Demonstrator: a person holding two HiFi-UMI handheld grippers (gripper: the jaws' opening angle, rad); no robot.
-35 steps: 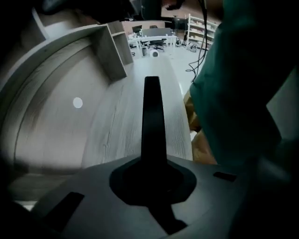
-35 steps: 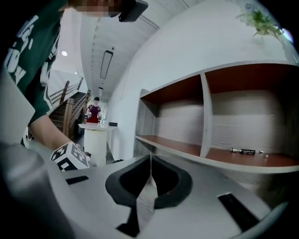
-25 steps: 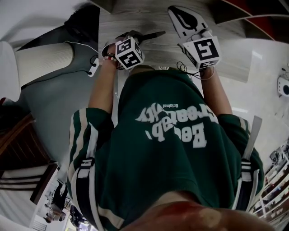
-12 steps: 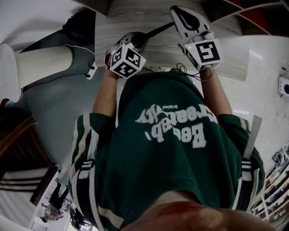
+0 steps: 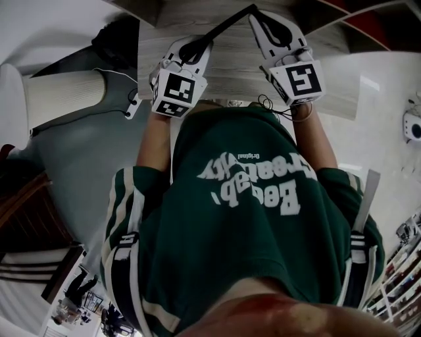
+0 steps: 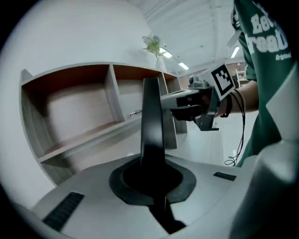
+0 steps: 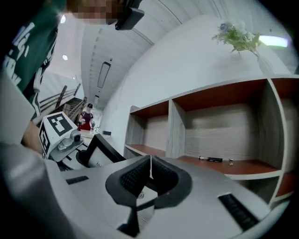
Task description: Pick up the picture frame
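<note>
The picture frame (image 5: 227,25) is black and thin, and in the head view it shows as a dark edge slanting up to the right. My left gripper (image 5: 191,49) is shut on its lower end. Seen from the left gripper (image 6: 152,175), the frame (image 6: 152,121) stands edge-on between the pads. My right gripper (image 5: 263,20) hovers just right of the frame, with its jaws together and level. In the right gripper view the pads (image 7: 150,175) meet with only a thin white sliver between them. The frame (image 7: 103,145) and left gripper (image 7: 60,135) lie to its left.
An open wooden shelf unit (image 7: 224,126) with several compartments stands ahead. Small dark items (image 7: 212,159) lie on its board and a vase of flowers (image 7: 238,35) stands on top. A wood-grain surface (image 5: 230,72) lies below the grippers. A ribbed cream cushion (image 5: 62,92) is at the left.
My left gripper has risen and turned, carrying the frame up so that its edge points to the upper right. The right gripper has shifted only slightly.
</note>
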